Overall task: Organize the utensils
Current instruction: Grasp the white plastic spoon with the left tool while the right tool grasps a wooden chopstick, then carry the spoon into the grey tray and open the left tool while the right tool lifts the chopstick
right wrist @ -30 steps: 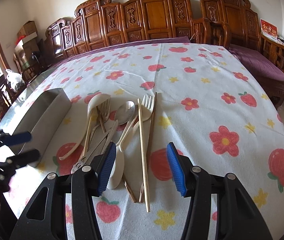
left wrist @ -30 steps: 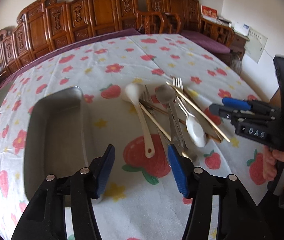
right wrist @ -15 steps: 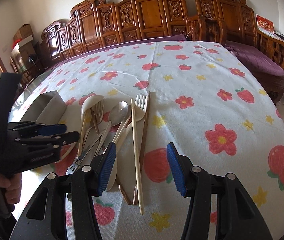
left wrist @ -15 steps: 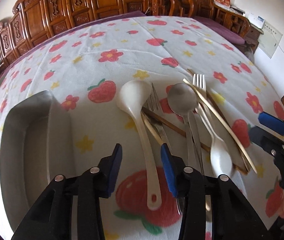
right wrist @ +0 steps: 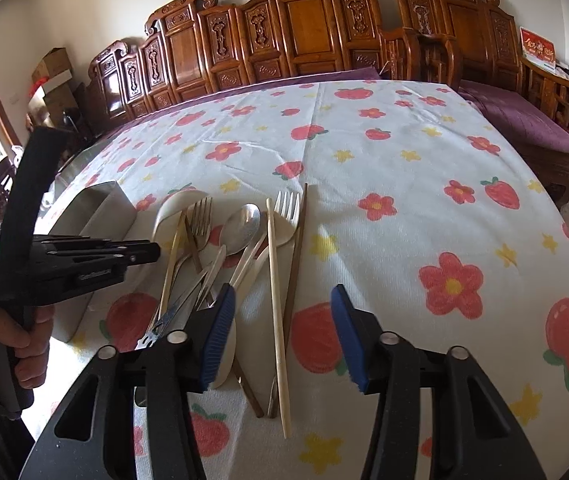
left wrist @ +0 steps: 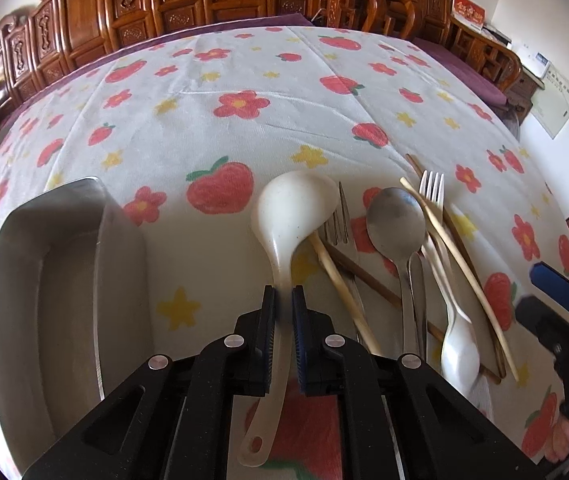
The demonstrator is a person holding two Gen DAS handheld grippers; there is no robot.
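Small pale lettering on the left gripper's (right wrist: pixel 146 254) black body, too blurred to read, red card (right wrist: pixel 537 49) with gold characters by the wall, illegible, white wall chart (left wrist: pixel 556 104), print unreadable

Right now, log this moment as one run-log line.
left gripper: just closed on white ladle handle | right gripper: open, nothing held | metal tray: empty

Left tool (left wrist: pixel 282 300) just closing, right tool (right wrist: pixel 280 332) parted
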